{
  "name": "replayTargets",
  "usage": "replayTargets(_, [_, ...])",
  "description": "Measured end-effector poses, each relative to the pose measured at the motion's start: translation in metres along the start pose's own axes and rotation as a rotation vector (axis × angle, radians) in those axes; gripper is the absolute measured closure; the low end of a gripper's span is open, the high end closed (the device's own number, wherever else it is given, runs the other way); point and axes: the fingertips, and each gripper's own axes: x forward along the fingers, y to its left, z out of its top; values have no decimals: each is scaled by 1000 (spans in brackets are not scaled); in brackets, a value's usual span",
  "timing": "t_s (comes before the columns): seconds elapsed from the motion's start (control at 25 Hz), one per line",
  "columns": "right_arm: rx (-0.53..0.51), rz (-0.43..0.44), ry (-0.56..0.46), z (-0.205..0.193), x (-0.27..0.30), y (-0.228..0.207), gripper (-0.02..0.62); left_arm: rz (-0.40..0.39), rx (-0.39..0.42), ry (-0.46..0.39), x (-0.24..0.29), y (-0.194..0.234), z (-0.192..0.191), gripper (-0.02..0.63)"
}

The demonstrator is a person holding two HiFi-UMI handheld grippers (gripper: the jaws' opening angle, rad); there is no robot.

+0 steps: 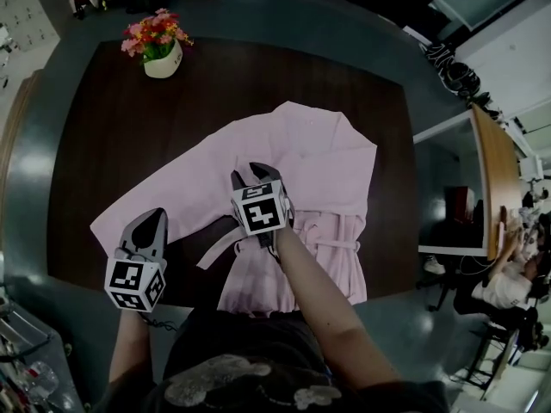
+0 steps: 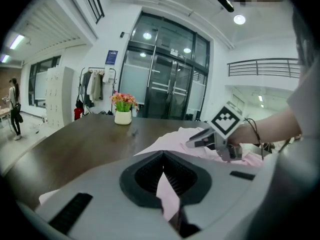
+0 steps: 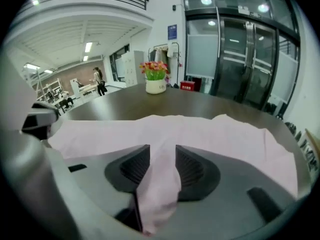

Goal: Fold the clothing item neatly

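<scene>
Dark wooden table (image 1: 77, 144) filled my head view, pink garment (image 1: 318, 162) spread mid-frame, flower pot (image 1: 162, 58) upper left, left gripper view had my left gripper (image 2: 162, 156) pinched on a garment fold, right gripper view had my right gripper (image 3: 162, 156) jaws parted, cloth lying between.

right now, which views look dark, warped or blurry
Head view: dim, black corners, fisheye bows the table edge. Left gripper view: ceiling lamp glares, door frames curve. Right gripper view: pink garment nearest the lens is soft, the flower pot beyond is sharp.
</scene>
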Motion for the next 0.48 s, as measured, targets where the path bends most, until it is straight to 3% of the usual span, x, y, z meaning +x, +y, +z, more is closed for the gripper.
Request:
replayTargets(0.12, [-11, -57, 109, -7, 28, -8, 465, 6, -12, 14, -1, 1, -5, 598])
replayTargets(0.2, [-15, -60, 123, -8, 32, -7, 492, 16, -20, 21, -3, 4, -9, 598])
replayTargets(0.28, [-5, -50, 91, -2, 27, -3, 565, 30, -17, 26, -5, 8, -11, 598])
replayTargets(0.48, [-44, 63, -19, 8, 12, 21, 559, 76, -17, 31, -15, 6, -13, 598])
